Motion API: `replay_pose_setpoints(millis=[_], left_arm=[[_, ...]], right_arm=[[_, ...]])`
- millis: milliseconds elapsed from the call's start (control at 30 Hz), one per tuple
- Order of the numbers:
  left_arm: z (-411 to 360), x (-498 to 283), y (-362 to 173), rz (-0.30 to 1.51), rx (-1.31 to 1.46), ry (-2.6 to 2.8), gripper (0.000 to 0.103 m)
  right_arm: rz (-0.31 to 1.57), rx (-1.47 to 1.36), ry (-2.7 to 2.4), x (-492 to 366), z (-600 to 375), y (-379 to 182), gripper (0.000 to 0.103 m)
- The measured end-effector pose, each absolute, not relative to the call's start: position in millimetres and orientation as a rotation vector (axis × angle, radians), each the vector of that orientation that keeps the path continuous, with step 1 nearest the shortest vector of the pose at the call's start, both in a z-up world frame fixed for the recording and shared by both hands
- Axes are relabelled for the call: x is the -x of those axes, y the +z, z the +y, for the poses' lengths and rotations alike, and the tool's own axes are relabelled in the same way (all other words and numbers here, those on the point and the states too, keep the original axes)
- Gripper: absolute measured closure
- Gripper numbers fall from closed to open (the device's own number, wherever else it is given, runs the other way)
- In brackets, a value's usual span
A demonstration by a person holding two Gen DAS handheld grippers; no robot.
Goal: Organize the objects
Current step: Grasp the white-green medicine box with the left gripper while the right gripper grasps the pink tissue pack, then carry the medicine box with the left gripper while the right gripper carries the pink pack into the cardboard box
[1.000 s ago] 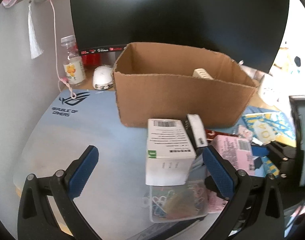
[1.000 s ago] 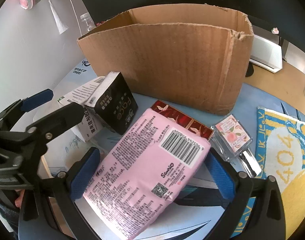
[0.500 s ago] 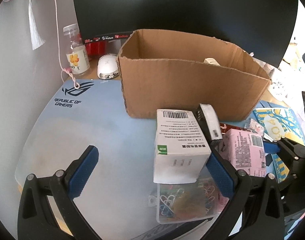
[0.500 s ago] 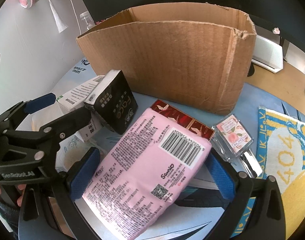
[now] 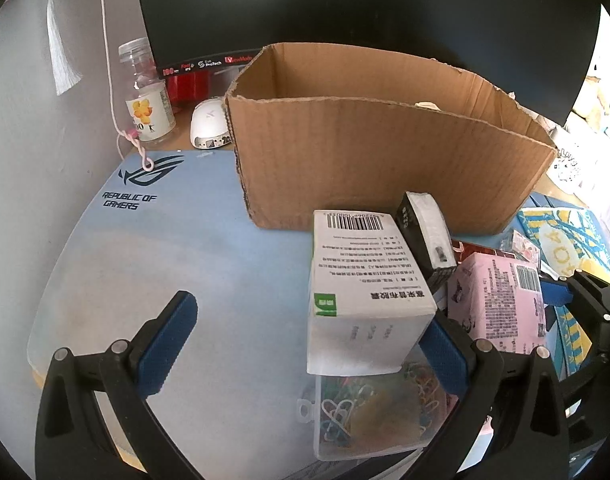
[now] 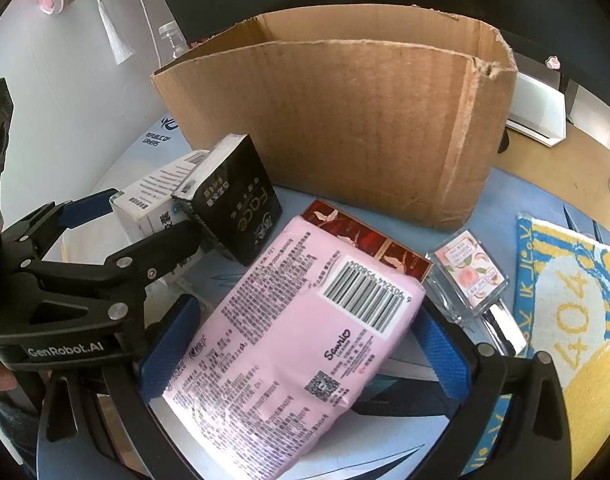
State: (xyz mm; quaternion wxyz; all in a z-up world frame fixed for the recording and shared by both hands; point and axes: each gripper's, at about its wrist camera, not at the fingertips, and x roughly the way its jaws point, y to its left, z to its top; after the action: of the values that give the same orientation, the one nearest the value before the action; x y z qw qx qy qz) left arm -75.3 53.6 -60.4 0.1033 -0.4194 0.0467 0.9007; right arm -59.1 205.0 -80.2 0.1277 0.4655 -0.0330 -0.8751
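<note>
My left tool [image 5: 305, 344] wide, holds nothing | right tool [image 6: 293, 352] wide around pink pack [image 6: 293, 340] | brown box [image 6: 345, 120] ahead nearly bare | most things still out

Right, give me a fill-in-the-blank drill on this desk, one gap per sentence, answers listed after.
1. The cardboard box is open at the ____.
2. The pack between the right gripper's jaws is coloured ____.
3. The clear case under the white box holds coloured ____.
4. The left gripper's jaws are ____.

Missing words: top; pink; paper clips; open
</note>
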Motion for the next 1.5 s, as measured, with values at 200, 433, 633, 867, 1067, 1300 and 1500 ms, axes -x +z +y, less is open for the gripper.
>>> replay_pose_setpoints(millis=[200,433,633,867,1067,1300,1500], left_arm=[[48.4,77.5,-63.6,0.074,1.238,2.604,0.013],[54.9,71.6,-59.5,0.091,1.178,2.569,0.058],[47.0,64.9,-52.5,0.052,1.150,2.609,0.058],[29.2,64.6,-47.3,-0.010,1.126,2.683,0.058],[16.7,59.1,-44.9,-0.047,1.109,2.707,0.059],[17.4,56.6,-43.2,-0.023,1.093,2.736,0.060],[16.6,49.2,-36.5,0.003,1.048,2.783,0.060]], right_arm=[[-0.079,-1.347,-2.570,55.9,202.4,-78.6,0.000],[-0.079,-1.350,-2.583,54.5,194.3,-78.1,0.000],[-0.073,-1.333,-2.596,50.2,190.4,-78.5,0.000],[-0.104,-1.292,-2.623,45.6,193.9,-74.5,0.010],[-0.201,-1.226,-2.638,30.5,216.1,-66.7,0.016],[-0.230,-1.175,-2.662,31.8,223.0,-60.4,0.018],[-0.254,-1.092,-2.681,20.9,230.2,-46.6,0.019]])
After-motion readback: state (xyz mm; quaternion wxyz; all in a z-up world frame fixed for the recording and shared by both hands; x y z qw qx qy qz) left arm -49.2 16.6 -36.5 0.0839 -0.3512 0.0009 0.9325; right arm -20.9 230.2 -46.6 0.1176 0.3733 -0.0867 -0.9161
